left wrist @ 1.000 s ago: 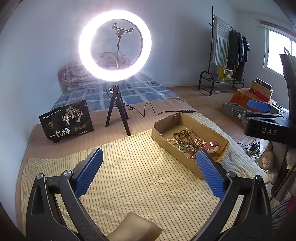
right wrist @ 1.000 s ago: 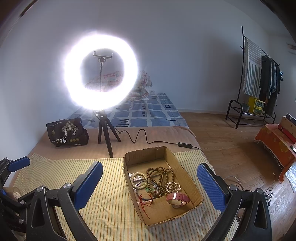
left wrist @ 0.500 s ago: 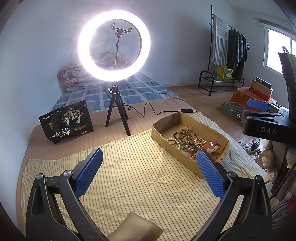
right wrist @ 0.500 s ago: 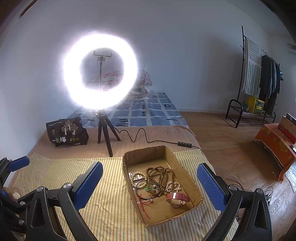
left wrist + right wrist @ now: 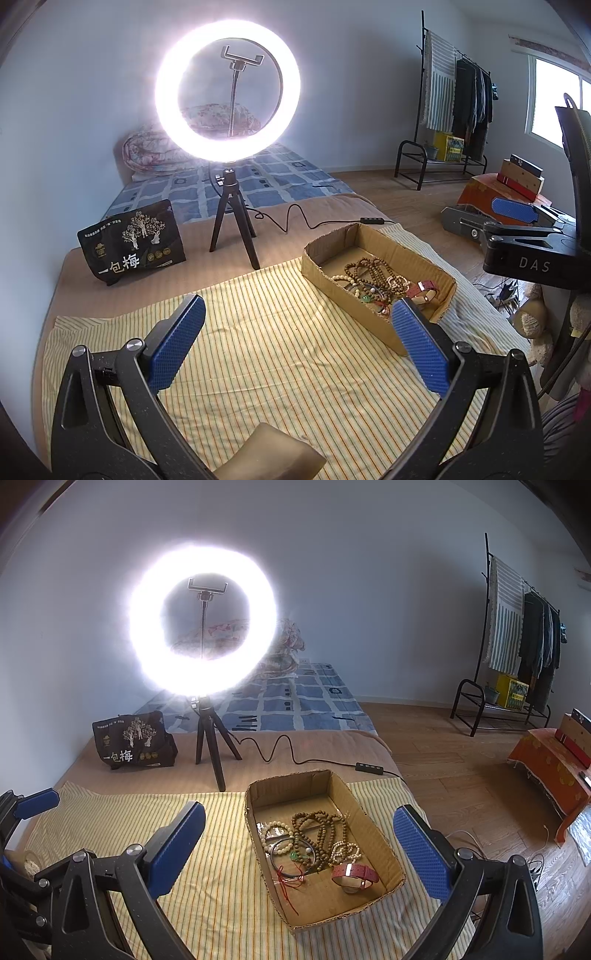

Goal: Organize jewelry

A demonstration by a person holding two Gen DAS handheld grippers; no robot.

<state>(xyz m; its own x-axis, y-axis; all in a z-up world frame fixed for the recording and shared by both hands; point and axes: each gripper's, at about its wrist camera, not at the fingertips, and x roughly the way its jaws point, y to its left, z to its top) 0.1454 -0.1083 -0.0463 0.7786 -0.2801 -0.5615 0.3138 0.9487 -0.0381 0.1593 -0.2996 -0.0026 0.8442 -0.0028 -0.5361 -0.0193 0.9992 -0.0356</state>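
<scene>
Looking down between our two grippers, we find the jewelry all in one place: the cardboard box [image 5: 325, 845] on the striped cloth [image 5: 221, 886] holds a long wooden bead strand [image 5: 321, 830], pale bead bracelets [image 5: 275, 836], a dark bangle [image 5: 291, 853], a red cord [image 5: 290, 884] and a pink watch [image 5: 354, 875], heaped and overlapping toward the near end. A shallow open box suits reaching in from above, though such a heap fits either pieces gathered in or pieces waiting to be sorted out; we cannot tell which.

Our right gripper [image 5: 299, 843] hovers above and in front of the box, fingers spread wide with nothing between them. Our left gripper [image 5: 295, 339] hangs over bare cloth beside the box, equally spread and empty. Some green beads may sit among the strands, but they are too small to be sure.
</scene>
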